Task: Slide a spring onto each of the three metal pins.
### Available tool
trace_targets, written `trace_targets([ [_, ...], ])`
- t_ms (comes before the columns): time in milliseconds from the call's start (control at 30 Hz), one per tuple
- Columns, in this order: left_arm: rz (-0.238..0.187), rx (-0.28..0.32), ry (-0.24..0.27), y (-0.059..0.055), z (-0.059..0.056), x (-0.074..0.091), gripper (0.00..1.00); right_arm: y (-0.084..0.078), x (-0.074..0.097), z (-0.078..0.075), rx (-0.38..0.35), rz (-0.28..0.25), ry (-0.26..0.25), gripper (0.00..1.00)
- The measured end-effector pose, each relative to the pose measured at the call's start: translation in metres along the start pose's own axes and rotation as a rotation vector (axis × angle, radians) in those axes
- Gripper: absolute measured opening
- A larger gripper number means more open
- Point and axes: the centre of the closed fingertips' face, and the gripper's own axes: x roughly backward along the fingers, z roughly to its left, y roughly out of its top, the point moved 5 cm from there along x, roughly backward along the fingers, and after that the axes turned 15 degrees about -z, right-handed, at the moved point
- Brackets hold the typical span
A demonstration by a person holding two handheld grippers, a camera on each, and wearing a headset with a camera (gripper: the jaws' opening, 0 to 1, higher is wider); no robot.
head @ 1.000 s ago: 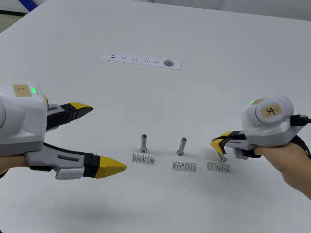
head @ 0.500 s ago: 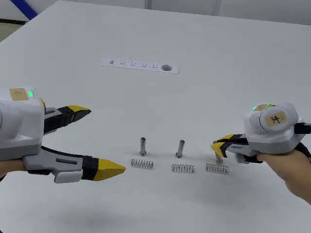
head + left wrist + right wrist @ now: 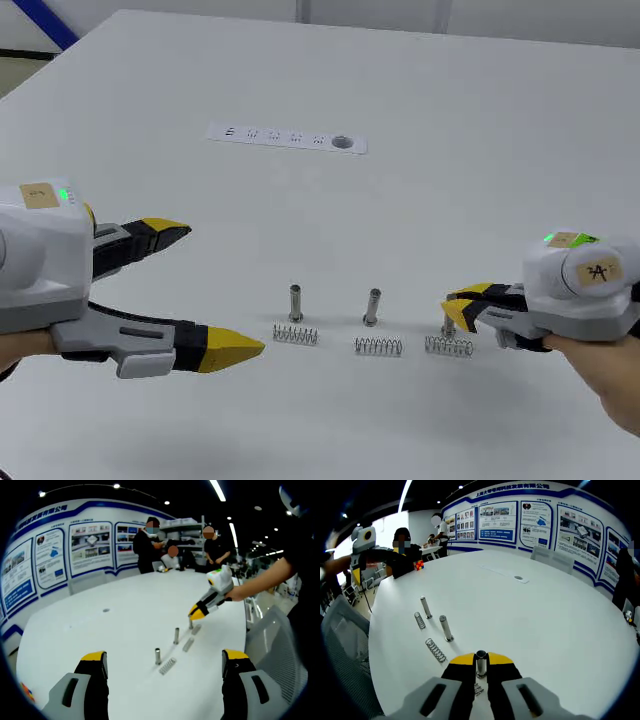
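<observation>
Three short metal pins stand in a row on the white table: the left pin [image 3: 296, 301], the middle pin [image 3: 373, 306] and the right pin [image 3: 449, 325]. A loose spring lies flat in front of each: left spring [image 3: 295, 335], middle spring [image 3: 378, 347], right spring [image 3: 449, 347]. My right gripper [image 3: 460, 299] is shut on the right pin [image 3: 481, 666], whose top shows between the yellow tips; the third spring [image 3: 478, 689] lies under the jaws. My left gripper [image 3: 205, 290] hangs wide open and holds nothing, left of the row.
A white power strip [image 3: 287, 138] lies farther back on the table. Bare tabletop [image 3: 330, 430] runs from the springs to the near edge. Several people stand beyond the table's far end in the left gripper view.
The head camera has shifted a little. The right hand has dropped slightly, its jaws still around the right pin. Left gripper, other pins and springs have not moved.
</observation>
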Motion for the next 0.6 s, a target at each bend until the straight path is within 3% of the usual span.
trace_targets([
  [133,0.005,0.001,-0.004,-0.0011,-0.0011,0.0003,0.96,-0.0035,0.0018,-0.0017,-0.043,-0.033,-0.016,0.08],
  [233,0.014,0.000,-0.007,-0.0033,-0.0025,-0.0001,0.96,-0.0036,0.0026,-0.0016,-0.025,-0.037,-0.006,0.09],
  [600,0.011,0.000,-0.031,-0.0022,-0.0085,-0.0015,0.96,-0.0045,0.0046,-0.0024,0.062,0.014,0.057,0.09],
])
